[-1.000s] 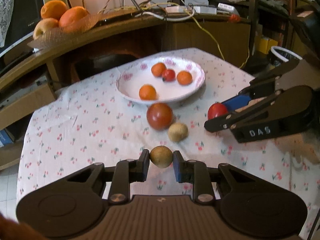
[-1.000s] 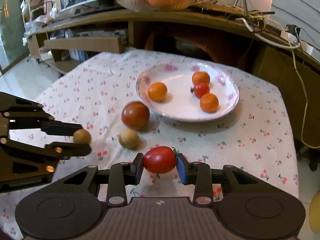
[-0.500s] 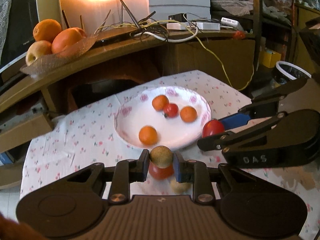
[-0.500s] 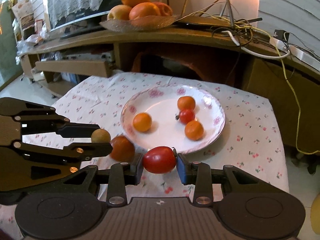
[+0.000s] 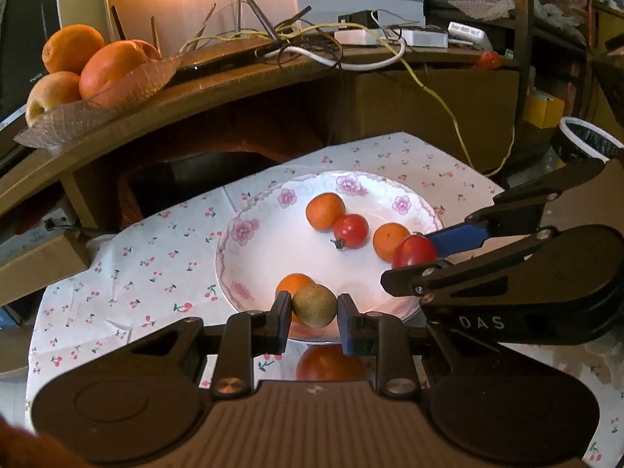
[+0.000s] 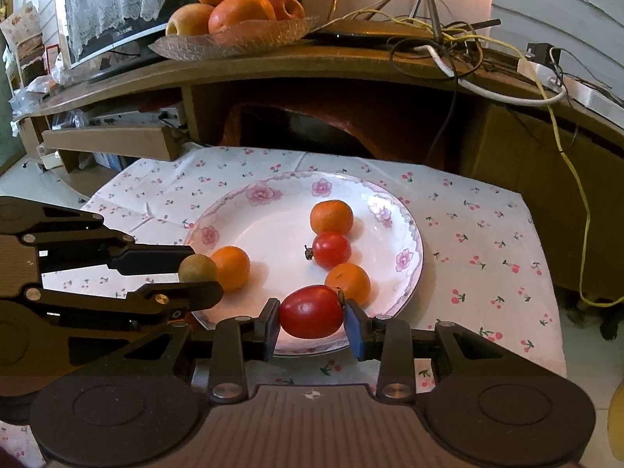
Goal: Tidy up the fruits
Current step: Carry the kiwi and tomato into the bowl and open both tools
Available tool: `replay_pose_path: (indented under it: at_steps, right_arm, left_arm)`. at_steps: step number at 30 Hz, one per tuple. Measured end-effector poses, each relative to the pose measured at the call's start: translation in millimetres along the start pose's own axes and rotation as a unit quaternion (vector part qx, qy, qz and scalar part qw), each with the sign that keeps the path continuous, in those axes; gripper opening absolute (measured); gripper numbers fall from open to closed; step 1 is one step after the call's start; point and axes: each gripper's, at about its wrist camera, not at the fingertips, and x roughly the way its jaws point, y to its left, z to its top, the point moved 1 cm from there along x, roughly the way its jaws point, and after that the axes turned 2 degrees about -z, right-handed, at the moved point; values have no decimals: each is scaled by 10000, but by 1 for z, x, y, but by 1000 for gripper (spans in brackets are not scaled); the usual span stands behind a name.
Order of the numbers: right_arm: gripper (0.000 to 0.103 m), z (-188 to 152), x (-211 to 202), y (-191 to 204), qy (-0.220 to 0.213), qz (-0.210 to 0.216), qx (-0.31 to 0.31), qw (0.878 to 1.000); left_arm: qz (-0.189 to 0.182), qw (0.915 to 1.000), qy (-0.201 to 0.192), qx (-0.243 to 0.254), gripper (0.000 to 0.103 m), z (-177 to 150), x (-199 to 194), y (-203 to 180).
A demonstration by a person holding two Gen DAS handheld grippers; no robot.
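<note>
Ahead of me a curved wooden shelf [image 6: 312,66] runs behind the table. On it I see a glass dish [image 6: 234,41] heaped with big oranges [image 6: 241,11] and an apple [image 6: 189,19]. Beside the dish lies a tangle of cables [image 6: 436,46], one yellow cable [image 6: 565,148] dropping off the shelf edge. A lace curtain [image 6: 105,0] hangs at my far left. A cherry-print tablecloth [image 6: 487,241] covers the table.

Plate [image 6: 409,273] sits mid-table on the cloth [image 6: 487,241] w/ four fruits in it. Your left gripper [image 5: 314,306] holds its fruit over the plate's near-left rim, right gripper [image 6: 311,312] over the near rim. Shelf [image 6: 273,62] behind carries a fruit dish [image 6: 234,41].
</note>
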Motion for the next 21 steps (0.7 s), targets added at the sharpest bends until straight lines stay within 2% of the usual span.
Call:
replay_pose_path:
  at_steps: [21]
  right_arm:
    - [38,10,19,-6,5,-162,25,9999]
  left_arm:
    - [-18,9997,170,-179,31,1,18,7]
